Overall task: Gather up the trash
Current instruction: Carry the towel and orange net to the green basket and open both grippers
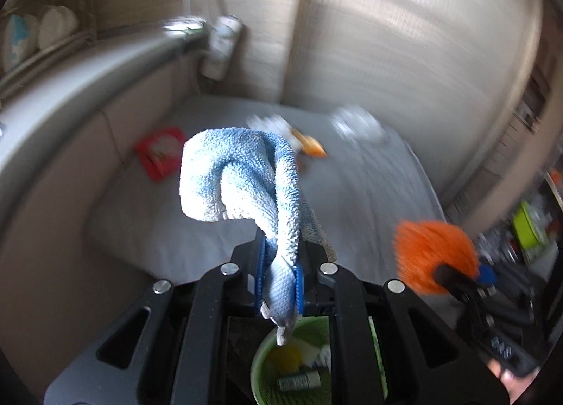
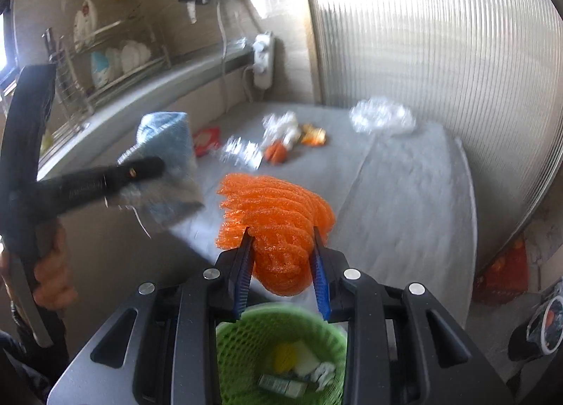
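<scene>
Right gripper [image 2: 281, 250] clamped on a crumpled orange foam fruit net [image 2: 278, 222], jaws pressed into its sides, with the bulk of the net bulging forward and up past the blue pads. Left gripper [image 1: 279, 278] pinched tight on a light blue terry cloth [image 1: 239, 173], its long fold running up out of the jaws and curling over to the left, one corner dangling down behind the pads. Round green mesh plastic basket [image 2: 246, 338] directly beneath both grippers, seen between the fingers in each wrist view, already holding a yellow scrap, white wrappers and a small green tube. Net hanging almost straight above the basket mouth, slightly forward of it; judged ready for a drop by simply spreading the right jaws, perhaps after a small pull back. Right gripper the better placed of the two for that release. Further off on the grey quilted surface [image 2: 404, 194]: a red snack packet [image 2: 207, 139], crumpled white paper, an orange peel piece [image 2: 313, 134], a silvery foil wrapper [image 2: 242, 155] and a clear plastic bag [image 2: 381, 116], all well apart from both grippers, much of it blurred
</scene>
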`<state>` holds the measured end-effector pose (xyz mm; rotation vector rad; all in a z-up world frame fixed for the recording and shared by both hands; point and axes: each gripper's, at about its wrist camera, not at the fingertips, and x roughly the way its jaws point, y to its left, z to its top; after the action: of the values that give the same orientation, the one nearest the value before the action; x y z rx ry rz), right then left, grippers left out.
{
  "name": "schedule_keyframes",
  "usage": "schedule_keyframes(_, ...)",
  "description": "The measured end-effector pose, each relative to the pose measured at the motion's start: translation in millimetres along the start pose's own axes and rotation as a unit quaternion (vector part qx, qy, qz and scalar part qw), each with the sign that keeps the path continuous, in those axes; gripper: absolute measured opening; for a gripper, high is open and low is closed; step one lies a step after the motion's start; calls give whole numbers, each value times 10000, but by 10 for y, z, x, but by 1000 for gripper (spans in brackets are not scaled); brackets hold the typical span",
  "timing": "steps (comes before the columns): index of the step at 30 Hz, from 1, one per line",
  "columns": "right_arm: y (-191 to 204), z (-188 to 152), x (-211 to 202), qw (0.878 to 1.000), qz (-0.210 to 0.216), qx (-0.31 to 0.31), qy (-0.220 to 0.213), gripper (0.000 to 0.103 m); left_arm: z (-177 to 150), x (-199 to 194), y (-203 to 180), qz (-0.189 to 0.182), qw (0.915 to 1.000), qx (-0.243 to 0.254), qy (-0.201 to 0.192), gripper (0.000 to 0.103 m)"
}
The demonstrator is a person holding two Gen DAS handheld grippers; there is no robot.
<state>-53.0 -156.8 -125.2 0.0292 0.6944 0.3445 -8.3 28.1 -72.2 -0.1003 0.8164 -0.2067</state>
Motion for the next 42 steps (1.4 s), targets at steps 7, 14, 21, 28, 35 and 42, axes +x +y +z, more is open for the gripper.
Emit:
schedule_keyframes(7,46,-667,68,9973,190,14,703,31,-817,151,-207,-535,9939,699,670,13)
schedule_keyframes(14,25,-1155,222,9898,135,-10,1417,31,-1158,363,-147,-632,9883,758,1163,13)
schedule_keyframes(21,60,-1306,304,9860,146,-63,1660,31,-1274,385,-178,-759,9845,930,1276,13)
schedule_keyframes(28,70,-1316,352,9849,71,3,1732,74,-1391,422,-291,-920,9791,1097,1448,13)
schedule_keyframes(35,-47,-1070,175,9928,-215,228,1158,101,-1452,479,-376,-1061,9730,1274,1606,13)
schedule_keyframes(42,-245,-852,66,9948,-374,577,756,101,-1506,493,-474,-1157,9674,1486,1694,13)
